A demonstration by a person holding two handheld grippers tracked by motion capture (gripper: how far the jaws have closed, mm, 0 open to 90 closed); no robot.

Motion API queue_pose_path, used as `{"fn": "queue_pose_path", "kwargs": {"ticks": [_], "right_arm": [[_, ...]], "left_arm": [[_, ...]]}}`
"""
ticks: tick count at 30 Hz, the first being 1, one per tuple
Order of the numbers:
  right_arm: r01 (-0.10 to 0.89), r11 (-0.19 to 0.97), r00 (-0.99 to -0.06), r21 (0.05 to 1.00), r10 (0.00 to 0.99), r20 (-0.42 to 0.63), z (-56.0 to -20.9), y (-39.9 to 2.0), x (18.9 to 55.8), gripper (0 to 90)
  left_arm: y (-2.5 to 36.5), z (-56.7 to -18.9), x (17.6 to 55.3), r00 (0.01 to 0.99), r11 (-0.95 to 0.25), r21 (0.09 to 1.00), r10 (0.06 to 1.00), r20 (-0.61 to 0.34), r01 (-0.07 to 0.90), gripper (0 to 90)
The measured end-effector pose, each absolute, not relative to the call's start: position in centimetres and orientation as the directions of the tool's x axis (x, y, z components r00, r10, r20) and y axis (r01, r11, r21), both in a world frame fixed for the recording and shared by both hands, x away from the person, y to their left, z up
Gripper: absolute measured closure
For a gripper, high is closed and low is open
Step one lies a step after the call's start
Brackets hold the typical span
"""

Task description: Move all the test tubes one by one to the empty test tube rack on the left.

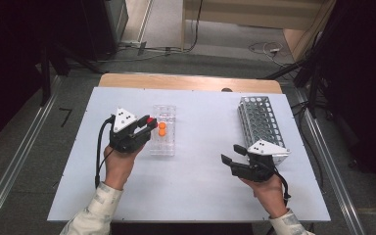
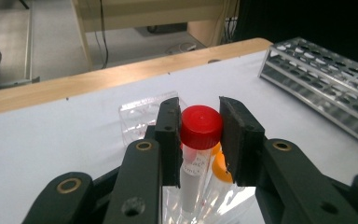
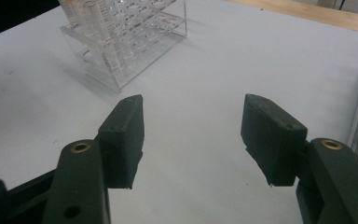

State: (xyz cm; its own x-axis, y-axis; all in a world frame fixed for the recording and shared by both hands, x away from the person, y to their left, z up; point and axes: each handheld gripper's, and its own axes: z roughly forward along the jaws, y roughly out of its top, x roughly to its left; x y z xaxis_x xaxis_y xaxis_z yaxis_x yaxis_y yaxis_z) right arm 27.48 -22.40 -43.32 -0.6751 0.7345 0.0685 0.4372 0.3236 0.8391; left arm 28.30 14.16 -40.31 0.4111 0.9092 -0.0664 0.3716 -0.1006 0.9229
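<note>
My left gripper (image 2: 199, 135) pinches the red cap of a tube (image 2: 200, 127), with both pads pressed on its sides. The tube hangs over the clear rack (image 1: 163, 130), right beside two orange-capped tubes (image 1: 162, 129) that stand in it. My right gripper (image 3: 193, 140) has its jaws spread wide over the white table (image 1: 196, 176), with nothing between them. The metal rack (image 1: 259, 120) is just beside it.

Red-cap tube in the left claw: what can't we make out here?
- Tube label, left gripper view: writing too small and partly behind the claw pad.
- Tube bottom, left gripper view: cut off by the frame edge, so whether it is seated in the clear rack is unclear.
- Orange caps, high view: too small to tell their tubes.
- Metal rack, high view: near end hidden by the right claw.
</note>
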Motion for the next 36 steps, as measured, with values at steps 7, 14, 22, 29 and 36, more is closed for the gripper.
{"fn": "queue_pose_path", "kwargs": {"ticks": [7, 14, 22, 29, 36], "right_arm": [[0.444, 0.323, -0.670, 0.836, 0.739, 0.070, -43.5, -22.5, 27.6, 37.7], [0.442, 0.319, -0.664, 0.838, 0.745, 0.067, -43.6, -22.8, 27.6, 37.2], [0.440, 0.298, -0.639, 0.847, 0.767, 0.062, -43.9, -24.9, 27.4, 32.6], [0.456, 0.261, -0.590, 0.851, 0.804, 0.069, -44.0, -28.1, 26.7, 28.7], [0.475, 0.232, -0.524, 0.849, 0.850, 0.061, -44.5, -31.6, 25.8, 27.9]], "left_arm": [[14.1, -41.4, 28.1, 0.412, -0.103, 0.911, 0.908, -0.079, 0.400, 62.4], [14.8, -41.3, 26.8, 0.401, -0.062, 0.914, 0.909, -0.114, 0.400, 50.8], [17.1, -42.2, 24.2, 0.392, -0.030, 0.897, 0.905, -0.163, 0.441, 37.8], [18.8, -43.4, 22.2, 0.346, -0.029, 0.892, 0.927, -0.144, 0.450, 27.2], [20.9, -44.1, 20.3, 0.270, -0.001, 0.898, 0.954, -0.131, 0.439, 21.0]]}}
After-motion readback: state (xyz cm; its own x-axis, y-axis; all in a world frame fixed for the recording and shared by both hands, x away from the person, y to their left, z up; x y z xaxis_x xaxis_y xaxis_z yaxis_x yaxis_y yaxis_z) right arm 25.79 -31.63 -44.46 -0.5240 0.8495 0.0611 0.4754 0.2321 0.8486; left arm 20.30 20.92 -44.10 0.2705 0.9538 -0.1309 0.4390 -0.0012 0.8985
